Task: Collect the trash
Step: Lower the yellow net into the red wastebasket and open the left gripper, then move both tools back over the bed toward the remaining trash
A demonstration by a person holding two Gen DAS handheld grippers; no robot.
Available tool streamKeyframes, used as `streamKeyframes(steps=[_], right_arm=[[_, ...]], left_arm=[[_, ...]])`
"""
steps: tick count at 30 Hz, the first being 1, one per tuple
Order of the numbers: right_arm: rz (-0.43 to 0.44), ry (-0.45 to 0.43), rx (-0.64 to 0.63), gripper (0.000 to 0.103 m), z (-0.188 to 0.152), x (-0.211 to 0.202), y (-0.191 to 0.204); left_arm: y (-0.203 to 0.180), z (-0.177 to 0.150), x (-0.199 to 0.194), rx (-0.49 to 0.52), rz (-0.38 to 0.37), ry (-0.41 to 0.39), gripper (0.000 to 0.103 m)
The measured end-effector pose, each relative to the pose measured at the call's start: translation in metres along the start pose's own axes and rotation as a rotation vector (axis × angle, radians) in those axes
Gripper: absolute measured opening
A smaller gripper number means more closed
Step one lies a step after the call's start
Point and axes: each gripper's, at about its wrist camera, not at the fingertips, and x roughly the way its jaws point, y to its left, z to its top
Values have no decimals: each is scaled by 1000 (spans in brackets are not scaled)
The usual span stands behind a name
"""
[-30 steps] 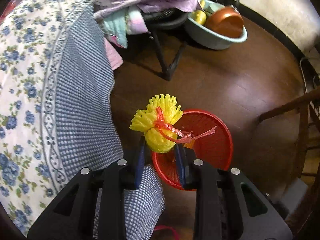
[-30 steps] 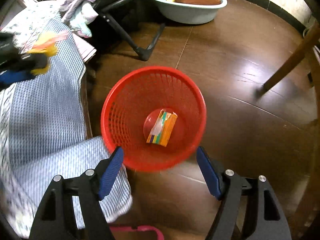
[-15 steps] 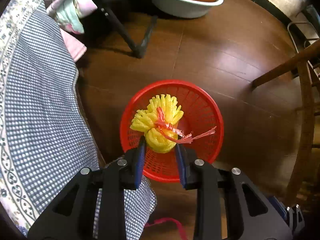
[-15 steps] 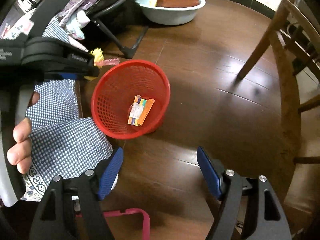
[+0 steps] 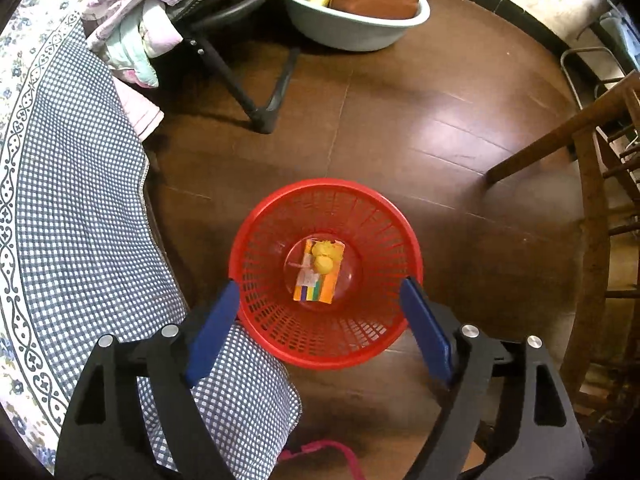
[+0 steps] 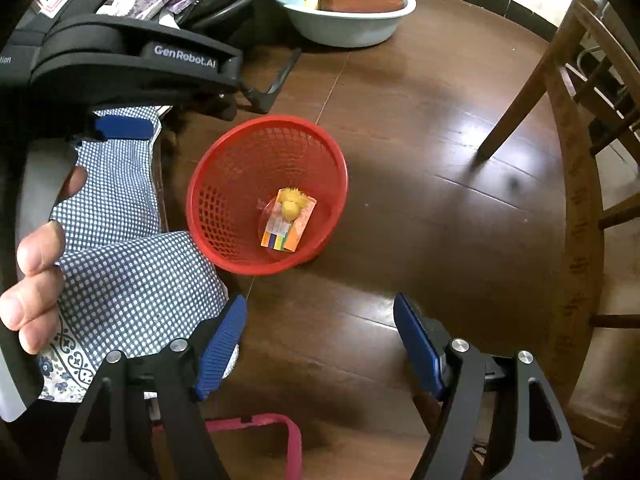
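Note:
A red mesh basket (image 5: pixel 256 236) (image 6: pixel 208 184) stands on the dark wood floor. At its bottom lies a yellow foam net (image 5: pixel 322 259) (image 6: pixel 291 204) on top of a small colourful carton (image 5: pixel 318 293) (image 6: pixel 282 236). My left gripper (image 5: pixel 320 324) hangs above the basket, pointing down; its jaws are opening wide and nothing is between them. From the right wrist view the left gripper's body (image 6: pixel 132 64) shows at the upper left, held by a hand (image 6: pixel 36 276). My right gripper (image 6: pixel 318 344) stands open over bare floor in front of the basket, holding nothing.
A blue checked cloth (image 5: pixel 72 216) (image 6: pixel 132 280) hangs from the left, beside the basket. A pale basin (image 5: pixel 360 24) with a brown bowl sits at the back, next to a black stand leg (image 5: pixel 260 112). A wooden chair (image 6: pixel 576 120) is on the right. A pink strap (image 6: pixel 280 428) lies near the bottom.
The left gripper moved over the basket and opened; the yellow foam net it held now lies in the basket on the carton. The right gripper drew back a little, still open.

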Motion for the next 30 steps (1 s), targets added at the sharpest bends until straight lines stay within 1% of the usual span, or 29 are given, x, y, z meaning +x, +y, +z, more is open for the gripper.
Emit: streamKeyframes(steps=[2,4,7,8,11,12,16,18,20,22,25,28,29,30], right_arm=[[-8,-3,-2,75,0,-2,0],[-14,-3,-4,75,0,-4,3],[-16,-9,-11,75,1,-9,7],[-17,-12,-14,75,2,-11,9],[-20,-30,-33,74,9,-24,18],[-21,-43,-43,74,12,-30,22],[-19,-134,-90,74,26,-69,46],[-9,-192,-113,75,30,-95,60],[0,-231,-134,76,30,-112,72],[6,-265,-159,78,29,-129,85],[11,-303,-206,78,28,-150,108],[28,-340,-261,78,26,-170,138],[36,-351,-282,79,24,-177,149],[49,-360,-305,79,23,-182,164]], left_arm=[[-1,2,-7,-9,-10,-11,80],[5,9,-18,-25,-26,-40,80],[18,18,-51,-79,-65,-106,80],[24,20,-68,-102,-69,-142,80],[32,18,-110,-122,-67,-227,80],[36,15,-127,-127,-70,-262,80],[50,7,-185,-155,-92,-360,80],[58,4,-209,-167,-101,-397,80],[65,-5,-231,-173,-97,-437,80],[75,-17,-251,-178,-66,-476,81],[106,-38,-273,-201,-23,-503,81],[157,-59,-302,-261,10,-519,81],[182,-72,-320,-285,48,-560,81],[200,-80,-331,-297,93,-587,82]])
